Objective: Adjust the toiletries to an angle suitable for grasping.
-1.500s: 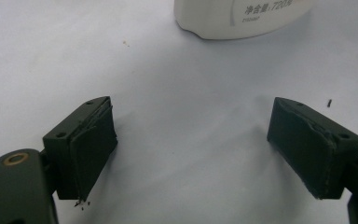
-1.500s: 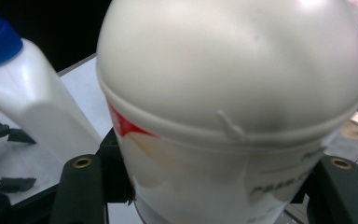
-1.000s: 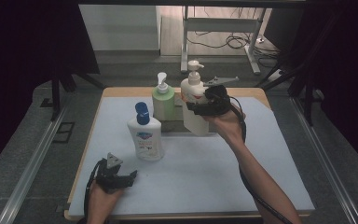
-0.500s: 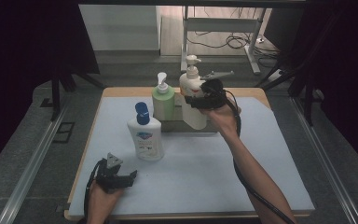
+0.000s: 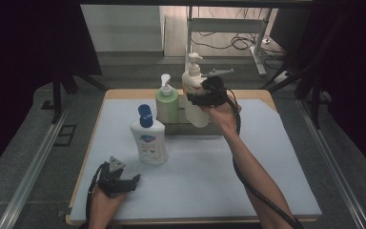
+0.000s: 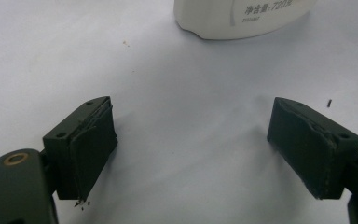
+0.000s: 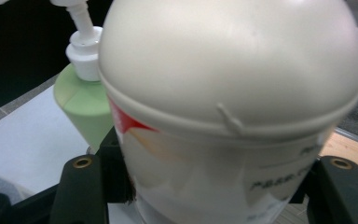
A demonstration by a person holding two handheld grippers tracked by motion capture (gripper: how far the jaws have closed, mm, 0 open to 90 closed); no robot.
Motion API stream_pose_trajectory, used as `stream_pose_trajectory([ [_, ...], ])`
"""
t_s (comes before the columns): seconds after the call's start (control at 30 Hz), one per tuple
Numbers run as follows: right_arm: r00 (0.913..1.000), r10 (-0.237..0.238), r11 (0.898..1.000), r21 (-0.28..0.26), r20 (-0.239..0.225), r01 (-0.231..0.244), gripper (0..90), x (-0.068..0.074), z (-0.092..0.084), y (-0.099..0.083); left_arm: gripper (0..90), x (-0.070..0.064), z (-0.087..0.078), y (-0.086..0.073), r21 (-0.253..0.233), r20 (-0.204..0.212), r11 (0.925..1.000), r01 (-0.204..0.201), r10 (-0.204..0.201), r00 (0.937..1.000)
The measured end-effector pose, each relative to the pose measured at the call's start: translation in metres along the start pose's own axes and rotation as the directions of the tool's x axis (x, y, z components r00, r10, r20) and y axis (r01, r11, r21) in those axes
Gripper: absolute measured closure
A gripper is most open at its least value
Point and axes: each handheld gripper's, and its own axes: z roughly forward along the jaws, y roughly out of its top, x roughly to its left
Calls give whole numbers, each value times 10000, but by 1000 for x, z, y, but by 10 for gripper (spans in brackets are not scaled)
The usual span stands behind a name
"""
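A cream pump bottle (image 5: 193, 90) with a red-marked label is held at the back of the table, my right gripper (image 5: 204, 94) shut on its body. In the right gripper view the cream bottle (image 7: 233, 93) bulges between the two black jaws, whose pads press its sides, with my right gripper (image 7: 209, 186) low on it. Beside it stands a green pump bottle (image 5: 166, 102), also seen as the green bottle (image 7: 81, 109). My left gripper (image 5: 120, 179) rests open near the front left edge; in its own view my left gripper (image 6: 191, 144) has bare mat between its jaws.
A low grey tray (image 5: 190, 128) sits under the green bottle and the cream one. A white bottle with a blue cap (image 5: 147, 138) stands just ahead of my left gripper, its base (image 6: 242, 18) showing close by. The pale mat (image 5: 267, 162) covers the table.
My right gripper has carried the cream bottle toward the far side of the table and a little to the left. The left gripper has stayed put.
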Motion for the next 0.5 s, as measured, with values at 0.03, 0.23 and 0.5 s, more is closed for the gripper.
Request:
stream_pose_trajectory([
  [0.03, 10000, 7, 10000, -6, 29, -7, 373, 0, 2, 0, 148, 0, 0, 0, 3, 0, 10000, 0, 0, 10000],
  [0.23, 9998, 169, 9999, -16, 117, -169, 373, -4, 14, 1, 148, 0, 0, 0, 2, -1, 10000, -2, 2, 10000],
  [0.5, 9991, 363, 9993, 5, 237, -363, 373, -9, 30, 1, 148, 0, 0, 0, 1, 1, 10000, 1, -1, 10000],
])
